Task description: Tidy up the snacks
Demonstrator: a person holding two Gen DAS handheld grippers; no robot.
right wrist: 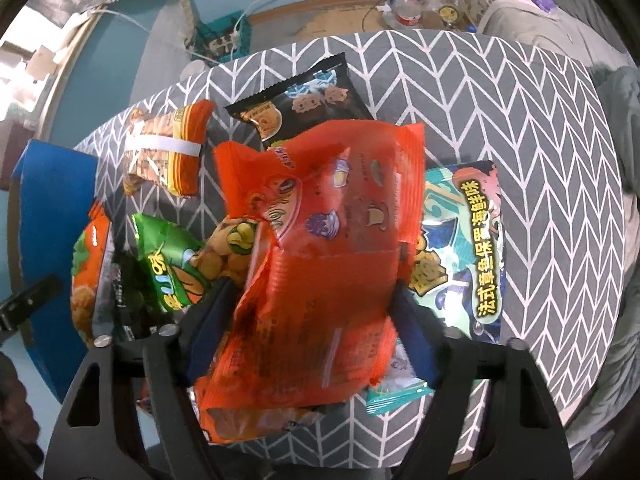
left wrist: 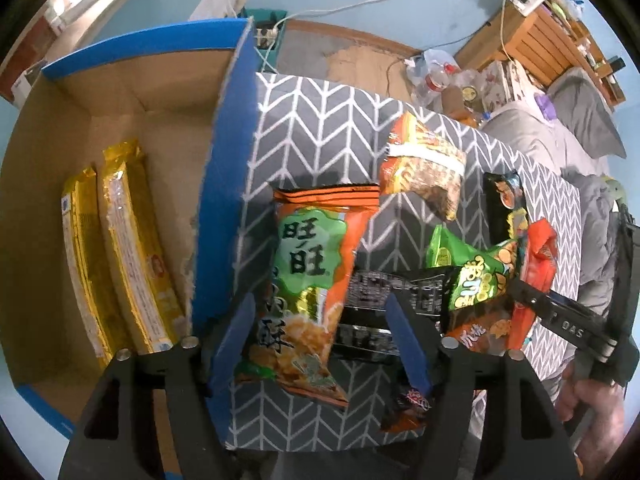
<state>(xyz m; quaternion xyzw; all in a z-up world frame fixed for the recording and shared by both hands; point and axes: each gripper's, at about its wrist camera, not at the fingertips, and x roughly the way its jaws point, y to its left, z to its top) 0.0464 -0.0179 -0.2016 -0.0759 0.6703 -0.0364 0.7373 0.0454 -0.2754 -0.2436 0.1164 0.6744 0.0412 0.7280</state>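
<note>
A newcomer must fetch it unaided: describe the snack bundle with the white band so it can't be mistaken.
Start at the blue-edged cardboard box on the grey chevron tablecloth. Beyond the big orange bag with the green label, farther from the grippers, lies the banded bundle. It alone is a stack of small orange-and-yellow packets with a white strip around its middle; its neighbours are single bags.
</note>
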